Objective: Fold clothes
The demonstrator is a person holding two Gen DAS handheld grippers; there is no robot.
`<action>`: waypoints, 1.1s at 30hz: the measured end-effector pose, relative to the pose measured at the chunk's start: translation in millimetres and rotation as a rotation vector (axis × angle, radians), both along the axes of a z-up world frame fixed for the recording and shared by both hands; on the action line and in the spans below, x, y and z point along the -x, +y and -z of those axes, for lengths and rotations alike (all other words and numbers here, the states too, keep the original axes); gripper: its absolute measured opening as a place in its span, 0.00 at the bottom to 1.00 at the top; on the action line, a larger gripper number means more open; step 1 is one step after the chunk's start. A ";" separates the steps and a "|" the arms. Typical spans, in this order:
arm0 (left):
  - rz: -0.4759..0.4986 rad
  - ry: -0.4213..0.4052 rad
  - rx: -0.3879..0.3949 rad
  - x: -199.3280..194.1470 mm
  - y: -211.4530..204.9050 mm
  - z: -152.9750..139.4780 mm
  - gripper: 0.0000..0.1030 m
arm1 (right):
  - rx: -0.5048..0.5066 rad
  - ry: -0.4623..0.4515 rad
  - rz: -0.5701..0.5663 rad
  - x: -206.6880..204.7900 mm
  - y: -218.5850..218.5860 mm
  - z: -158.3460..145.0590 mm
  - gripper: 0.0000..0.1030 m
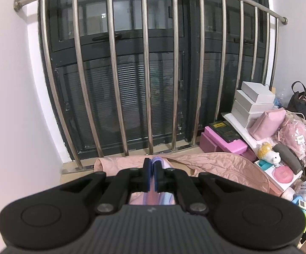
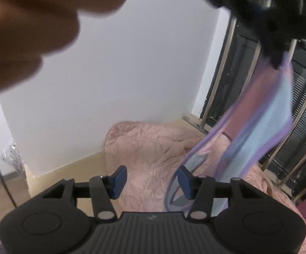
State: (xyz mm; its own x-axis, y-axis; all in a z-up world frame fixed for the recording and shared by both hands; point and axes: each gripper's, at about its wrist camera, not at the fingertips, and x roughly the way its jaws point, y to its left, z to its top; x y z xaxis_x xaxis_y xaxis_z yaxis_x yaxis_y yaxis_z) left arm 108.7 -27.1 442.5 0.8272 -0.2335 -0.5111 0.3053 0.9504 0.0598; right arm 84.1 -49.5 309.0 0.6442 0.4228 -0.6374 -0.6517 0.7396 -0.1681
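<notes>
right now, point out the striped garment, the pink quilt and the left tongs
striped garment [image 2: 280, 114]: right wrist view, on the pale blue stripe of the hanging part
pink quilt [image 2: 153, 148]: right wrist view, on its crumpled middle
left tongs [image 1: 152, 174]: left wrist view, between the fingertips, shut on the garment

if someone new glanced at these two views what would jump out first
In the right wrist view, a striped garment in pink, pale blue and purple hangs in the air from the left gripper at top right, over a pink quilted blanket. The right gripper sits low in that view, its jaws wide apart and holding nothing. In the left wrist view, a curved steel railing before a dark window fills most of the picture, with stacked white boxes and clutter at right.
</notes>
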 end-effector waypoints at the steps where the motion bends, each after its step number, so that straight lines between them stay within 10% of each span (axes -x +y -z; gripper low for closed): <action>1: -0.002 -0.002 0.000 0.8 0.2 -0.9 0.02 | 0.021 0.000 0.011 -2.6 1.4 3.6 0.00; 17: -0.032 -0.040 -0.007 14.7 1.5 -15.7 0.02 | -0.045 -0.020 0.028 24.6 -39.5 -10.1 0.01; 21: -0.029 -0.044 -0.008 18.8 -0.6 -18.6 0.02 | -0.046 -0.113 0.019 32.4 -30.5 -10.6 0.42; 23: -0.029 -0.045 -0.010 20.2 -1.2 -19.4 0.02 | -0.055 -0.121 0.016 30.3 -26.4 -6.4 0.38; 26: -0.032 -0.046 -0.011 21.9 -0.7 -20.4 0.02 | -0.023 -0.109 0.046 21.6 -20.3 3.1 0.04; 33: -0.103 -0.072 -0.026 13.9 17.1 -17.9 0.02 | -0.015 -0.132 0.054 30.0 -48.3 -20.8 0.01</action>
State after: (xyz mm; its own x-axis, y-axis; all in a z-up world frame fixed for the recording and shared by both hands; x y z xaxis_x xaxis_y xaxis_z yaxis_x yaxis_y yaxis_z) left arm 94.8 -10.0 460.5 0.8810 -0.1327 -0.4541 0.1999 0.9744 0.1030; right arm 54.2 -97.7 329.8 0.7444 0.3941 -0.5391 -0.5836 0.7763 -0.2383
